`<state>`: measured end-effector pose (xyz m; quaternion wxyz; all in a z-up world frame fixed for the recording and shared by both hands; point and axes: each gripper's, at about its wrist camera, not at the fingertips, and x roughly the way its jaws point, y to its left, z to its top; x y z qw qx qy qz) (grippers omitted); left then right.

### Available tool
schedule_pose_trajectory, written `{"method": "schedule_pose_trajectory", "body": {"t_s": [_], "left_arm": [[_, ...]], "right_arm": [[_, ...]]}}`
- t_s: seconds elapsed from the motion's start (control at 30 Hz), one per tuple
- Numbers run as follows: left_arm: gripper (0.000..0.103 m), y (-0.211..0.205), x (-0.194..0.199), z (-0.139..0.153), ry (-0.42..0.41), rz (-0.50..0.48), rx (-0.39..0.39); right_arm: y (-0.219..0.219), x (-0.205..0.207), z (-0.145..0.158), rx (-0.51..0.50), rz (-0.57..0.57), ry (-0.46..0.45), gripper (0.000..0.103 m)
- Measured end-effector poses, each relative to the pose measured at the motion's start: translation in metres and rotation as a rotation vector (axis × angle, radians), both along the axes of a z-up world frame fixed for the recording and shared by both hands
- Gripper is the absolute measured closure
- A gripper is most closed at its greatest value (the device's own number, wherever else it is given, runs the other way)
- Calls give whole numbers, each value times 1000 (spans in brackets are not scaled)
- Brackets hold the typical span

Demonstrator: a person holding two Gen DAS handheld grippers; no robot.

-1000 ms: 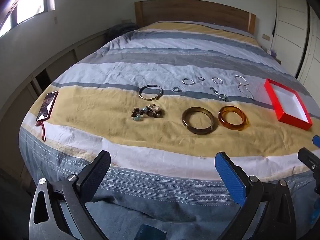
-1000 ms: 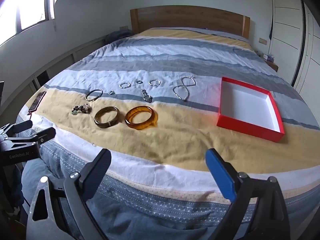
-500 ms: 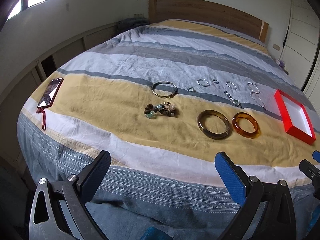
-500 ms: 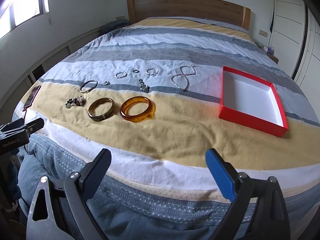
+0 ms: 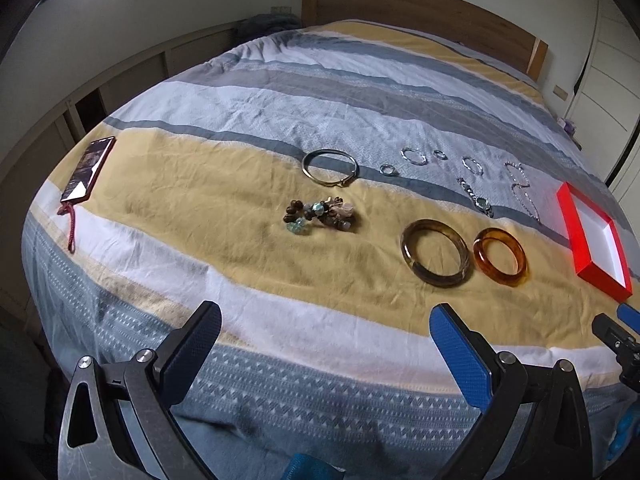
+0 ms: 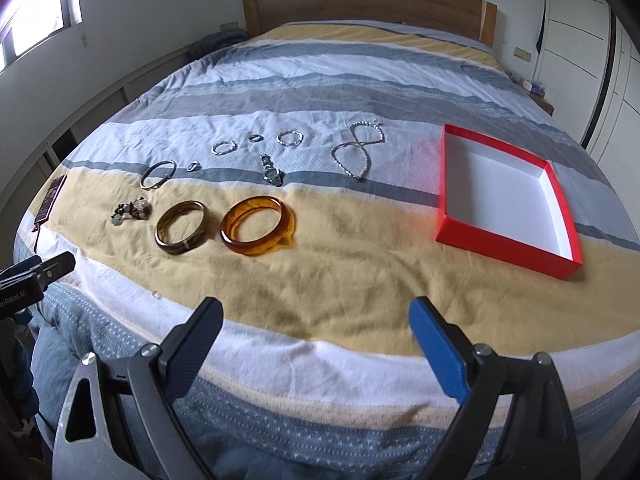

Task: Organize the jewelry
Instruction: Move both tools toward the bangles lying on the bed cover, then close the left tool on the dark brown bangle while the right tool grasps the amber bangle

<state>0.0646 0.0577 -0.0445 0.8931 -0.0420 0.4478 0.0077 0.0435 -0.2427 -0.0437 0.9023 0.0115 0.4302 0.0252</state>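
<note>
- Jewelry lies spread on the bed point(image 6: 360, 280): amber bangle point(image 6: 258, 231) just beside brown bangle point(image 6: 182, 227), bead cluster point(image 5: 320, 216), rings, necklace point(image 6: 358, 152)
- Red box point(image 6: 506, 196) sits well right of them
- Left gripper point(image 5: 326, 344) and right gripper point(image 6: 316, 338): jaws wide apart, holding nothing
</note>
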Motion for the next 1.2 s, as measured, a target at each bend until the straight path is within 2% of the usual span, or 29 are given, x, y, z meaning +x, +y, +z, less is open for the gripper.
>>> {"method": "schedule_pose_trajectory", "body": {"t_s": [0.07, 0.2, 0.27, 0.33, 0.47, 0.57, 0.73, 0.97, 1.03, 1.1, 1.13, 1.17, 1.2], "left_arm": [[2, -5, 11, -3, 5, -13, -6], [13, -18, 40, -17, 46, -34, -22], [18, -22, 52, -26, 72, -39, -38], [22, -26, 64, -35, 95, -41, -56], [29, -32, 86, -49, 127, -43, -81], [38, -38, 99, -62, 156, -48, -86], [39, -46, 105, -82, 182, -51, -38], [38, -46, 108, -94, 186, -44, -9], [45, -48, 106, -92, 171, -52, 3], [69, -52, 104, -88, 158, -71, 8], [76, -55, 103, -86, 156, -80, 13], [88, -58, 103, -85, 154, -85, 15], [93, -60, 103, -83, 155, -90, 16]], "right_arm": [[2, 10, -2, 12, 13, 10, 10], [11, 41, -8, 22, 54, 32, 13], [13, 57, -13, 36, 67, 52, 22], [15, 73, -18, 45, 74, 72, 37], [16, 103, -32, 57, 81, 106, 48], [19, 123, -45, 67, 94, 137, 61], [24, 140, -69, 73, 113, 185, 71], [32, 142, -89, 21, 154, 175, 75], [34, 142, -90, -1, 162, 166, 79], [36, 142, -89, -11, 165, 160, 87], [36, 143, -88, -15, 166, 157, 91], [36, 143, -87, -13, 167, 156, 92], [35, 144, -85, -9, 169, 156, 92]]}}
